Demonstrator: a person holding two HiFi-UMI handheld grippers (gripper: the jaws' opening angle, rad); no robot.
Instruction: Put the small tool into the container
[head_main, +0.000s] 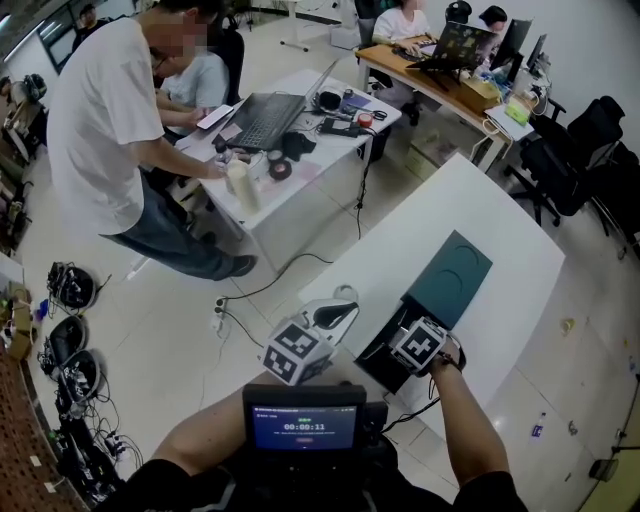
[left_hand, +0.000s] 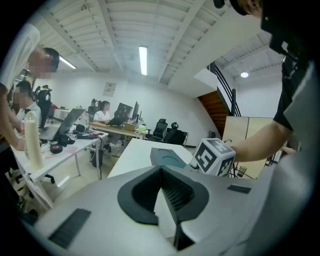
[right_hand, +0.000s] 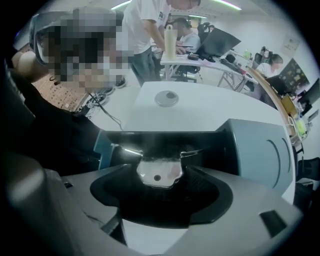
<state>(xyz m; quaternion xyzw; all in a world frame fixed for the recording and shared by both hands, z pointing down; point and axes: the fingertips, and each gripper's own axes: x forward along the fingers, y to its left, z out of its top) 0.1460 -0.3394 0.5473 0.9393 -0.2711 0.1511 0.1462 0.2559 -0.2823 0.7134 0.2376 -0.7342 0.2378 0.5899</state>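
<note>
The container (head_main: 385, 345) is a box with a black inside, and its teal lid (head_main: 450, 272) lies open on the white table (head_main: 520, 260). In the right gripper view a small shiny metal tool (right_hand: 157, 172) with a hole sits over the box's black inside (right_hand: 165, 142). It lies between the wide-apart jaws of my right gripper (right_hand: 157, 167), and the pads do not press on it. The teal lid (right_hand: 260, 150) is to its right. In the head view my right gripper (head_main: 408, 338) hangs over the box. My left gripper (head_main: 335, 315) stays left of the box off the table's edge, shut and empty.
A small round disc (right_hand: 166, 98) lies further along the table. Beyond it is a desk (head_main: 290, 150) with a laptop and a white bottle (head_main: 240, 185), where a person (head_main: 110, 130) stands. Cables (head_main: 250, 290) run over the floor. A screen unit (head_main: 305, 425) sits at my chest.
</note>
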